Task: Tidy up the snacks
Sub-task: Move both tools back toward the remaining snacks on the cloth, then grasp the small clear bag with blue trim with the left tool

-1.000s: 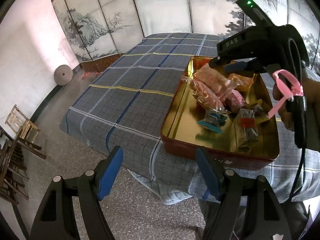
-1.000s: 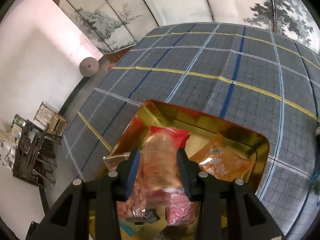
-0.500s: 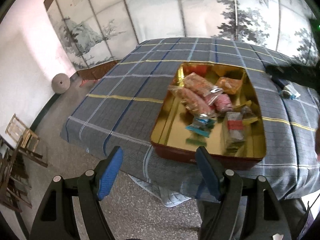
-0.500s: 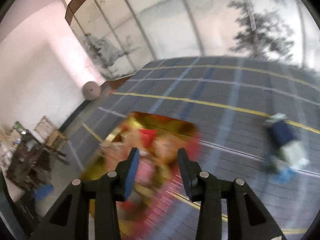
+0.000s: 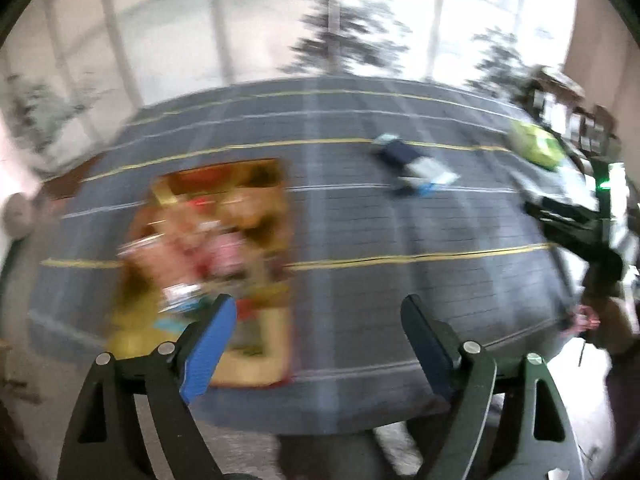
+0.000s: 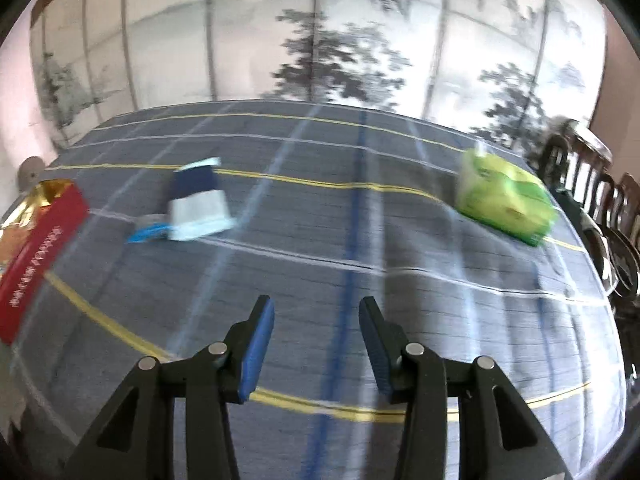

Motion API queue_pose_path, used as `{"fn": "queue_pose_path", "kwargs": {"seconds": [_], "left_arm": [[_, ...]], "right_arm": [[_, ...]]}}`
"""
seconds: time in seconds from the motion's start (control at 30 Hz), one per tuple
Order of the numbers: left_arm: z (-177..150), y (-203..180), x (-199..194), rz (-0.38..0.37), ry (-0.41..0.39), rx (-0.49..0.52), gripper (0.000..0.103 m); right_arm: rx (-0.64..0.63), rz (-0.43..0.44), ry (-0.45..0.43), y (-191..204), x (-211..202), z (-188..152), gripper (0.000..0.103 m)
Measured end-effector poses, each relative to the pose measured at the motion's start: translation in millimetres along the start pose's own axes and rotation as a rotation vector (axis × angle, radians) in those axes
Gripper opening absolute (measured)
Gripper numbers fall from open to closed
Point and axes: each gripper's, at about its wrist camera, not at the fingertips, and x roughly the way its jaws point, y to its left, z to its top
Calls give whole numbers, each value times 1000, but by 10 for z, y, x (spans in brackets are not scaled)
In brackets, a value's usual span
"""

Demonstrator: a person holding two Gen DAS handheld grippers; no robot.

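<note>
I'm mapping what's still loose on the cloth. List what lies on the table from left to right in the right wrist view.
Red tin at the left edge → navy and white packet with a small blue wrapper at its near left corner → green packet at the far right.

The left gripper [image 5: 318, 312] points downward with its 2 blue-padded jaws spread wide; they have just been opening, and nothing sits between them. The right gripper [image 6: 316, 316] also tilts downward, its jaws parted by a narrower gap after opening a little, empty too. In the left view it shows blurred at the right edge.
</note>
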Motion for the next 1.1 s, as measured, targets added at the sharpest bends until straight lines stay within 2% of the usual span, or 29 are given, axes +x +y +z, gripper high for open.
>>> {"fn": "queue_pose_path", "kwargs": {"seconds": [0.1, 0.23, 0.3, 0.4, 0.47, 0.63, 0.73, 0.93, 1.0, 1.03, 1.07, 1.1], "left_arm": [[264, -213, 243, -85, 54, -3, 82], [633, -404, 661, -168, 101, -42, 82], [780, -503, 863, -162, 100, -7, 82], [916, -658, 1127, -137, 102, 120, 82], [968, -745, 1282, -139, 108, 207, 82], [1095, -843, 1566, -175, 133, 280, 82], [1148, -928, 1717, -136, 148, 351, 82], [1168, -961, 1889, -78, 136, 425, 81], [1148, -961, 1909, -69, 119, 440, 67], [1141, -948, 1933, -86, 130, 434, 43], [1147, -932, 1928, -104, 123, 417, 38], [1144, -914, 1936, -99, 126, 402, 38]], "right_arm": [[23, -6, -3, -224, 63, -4, 47], [63, 32, 6, -351, 172, -82, 47], [87, 53, 19, -424, 226, -146, 47], [74, 77, -19, -421, 182, -160, 49], [64, 87, -4, -407, 211, -167, 49], [67, 121, -4, -400, 198, -170, 49], [76, 134, -12, -419, 186, -181, 49], [70, 143, -13, -404, 177, -193, 49], [71, 143, -12, -406, 180, -192, 49], [71, 143, -10, -402, 183, -194, 49], [70, 142, -7, -399, 187, -195, 49], [69, 141, -4, -396, 194, -190, 49]]}}
